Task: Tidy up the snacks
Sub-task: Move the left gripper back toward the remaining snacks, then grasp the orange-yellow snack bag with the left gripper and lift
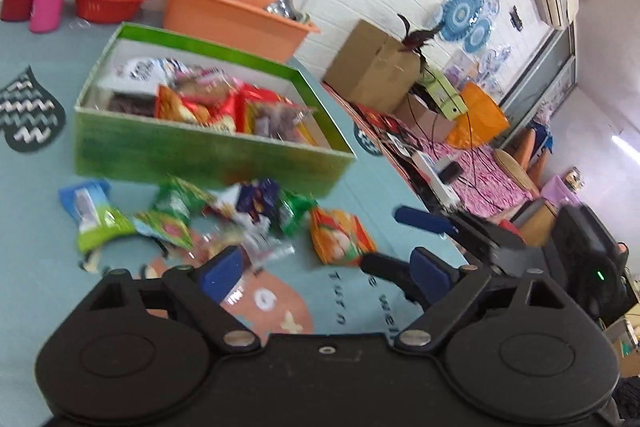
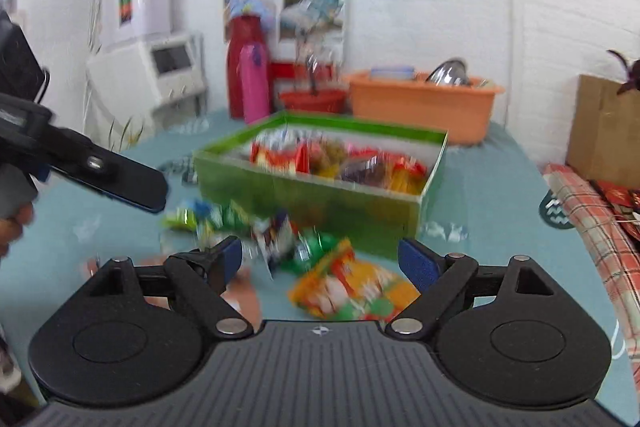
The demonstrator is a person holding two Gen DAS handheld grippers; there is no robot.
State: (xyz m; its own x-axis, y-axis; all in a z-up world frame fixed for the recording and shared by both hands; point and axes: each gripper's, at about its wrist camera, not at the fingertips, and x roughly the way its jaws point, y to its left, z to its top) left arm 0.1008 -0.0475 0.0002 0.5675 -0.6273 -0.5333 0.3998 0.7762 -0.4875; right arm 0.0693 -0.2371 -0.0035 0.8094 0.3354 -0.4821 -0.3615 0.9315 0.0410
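So there's a loose heap of small crinkly foil snack packets on the teal-covered table, right in front of the green cardboard box that's already half full of snacks. An orange plastic snack bag lies nearest, just ahead of the right claw. These look feather-light, soft and slippery, so I'd pinch one by a sealed edge, not the puffy middle. Both claws hover low over the pile, tilted down at it, jaws spread wide and holding nothing; the left claw sits over the packets' near side
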